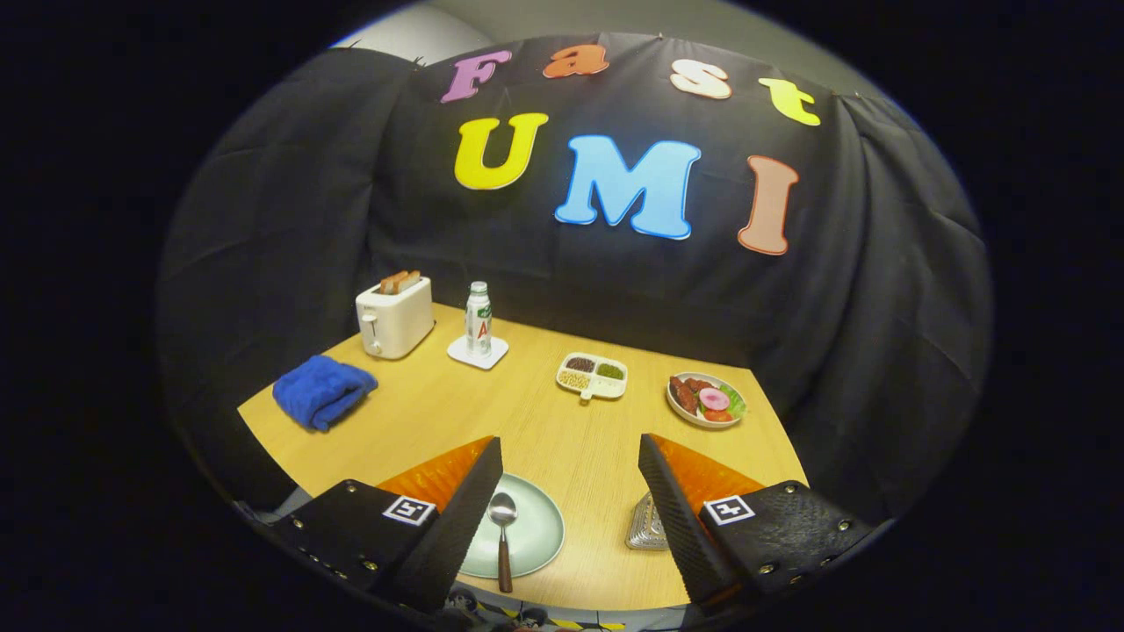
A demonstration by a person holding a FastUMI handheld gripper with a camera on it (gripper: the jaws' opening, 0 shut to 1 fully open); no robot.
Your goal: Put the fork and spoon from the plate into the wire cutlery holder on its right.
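Note:
A pale green plate [537, 527] lies at the table's near edge, partly hidden behind my left finger. A spoon [503, 535] with a brown handle rests on it, bowl pointing away from me. I cannot make out the fork; the left finger covers that part of the plate. To the plate's right, a metal wire cutlery holder [646, 527] peeks out beside my right finger. My gripper [571, 461] hangs open above the table, fingers wide apart, with nothing between them. The spoon sits just inside the left finger.
Farther back on the wooden table [527, 421] are a folded blue cloth [322, 391], a white toaster [394, 316] with toast, a bottle [478, 319] on a white coaster, a divided dish [592, 376] of grains, and a plate of food [705, 400].

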